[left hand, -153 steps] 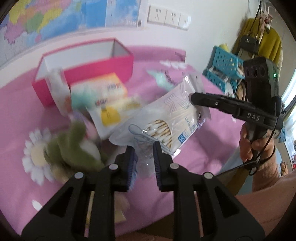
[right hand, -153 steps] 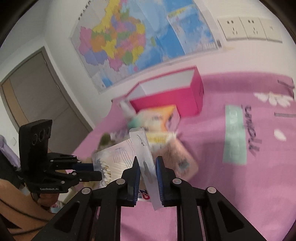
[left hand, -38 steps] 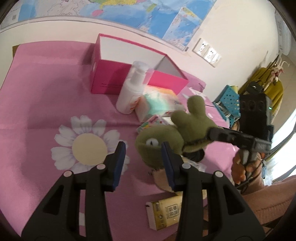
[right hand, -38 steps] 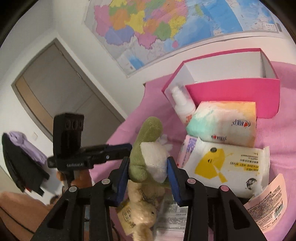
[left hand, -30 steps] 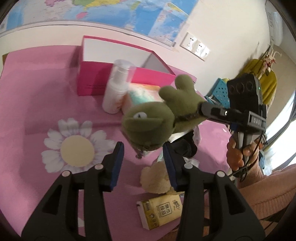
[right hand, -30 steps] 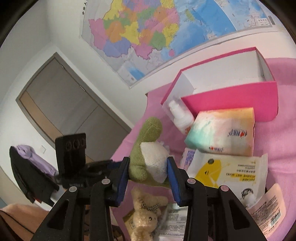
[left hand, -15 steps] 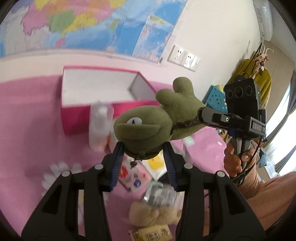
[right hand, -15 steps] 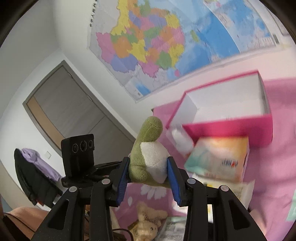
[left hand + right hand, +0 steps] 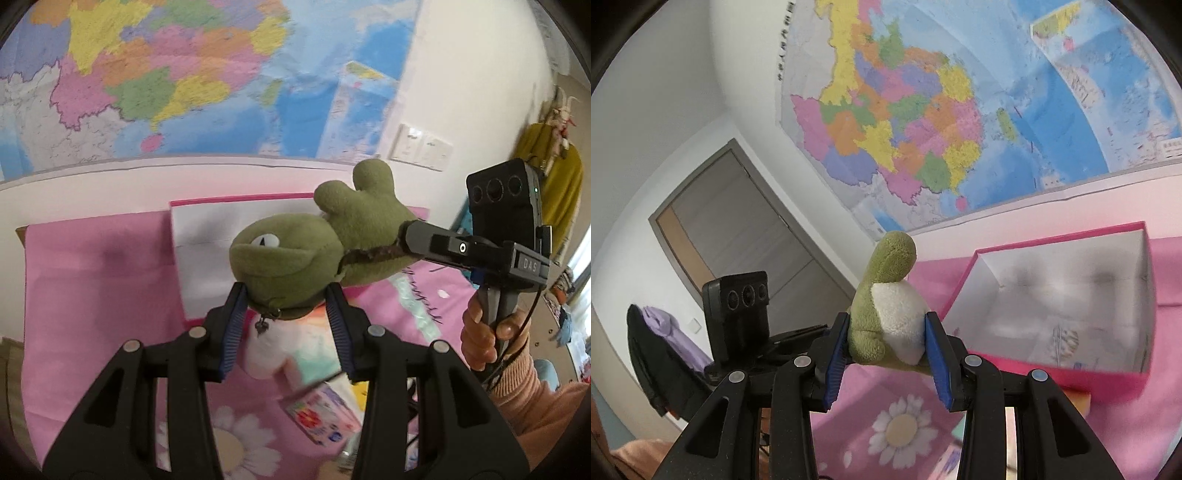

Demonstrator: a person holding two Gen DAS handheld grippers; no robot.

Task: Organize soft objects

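Observation:
A green plush frog (image 9: 295, 254) hangs in the air, held between both grippers. My left gripper (image 9: 284, 295) is shut on its head. My right gripper (image 9: 886, 339) is shut on its white-bellied body (image 9: 886, 317); its arm also shows in the left wrist view (image 9: 458, 251), gripping the frog's rear end. The open pink box (image 9: 1137, 266) with white inner walls lies just behind and below the frog; in the left wrist view (image 9: 199, 243) it sits behind the frog's head.
On the pink daisy-print cloth (image 9: 92, 295) below lie a pastel tissue pack (image 9: 295, 350) and a small colourful packet (image 9: 325, 417). A map (image 9: 960, 110) covers the wall behind. A door (image 9: 738, 236) stands at the left.
Both grippers have lifted the frog up from the pile and carried it toward the pink box. Earlier the two held a bag of cotton swabs.

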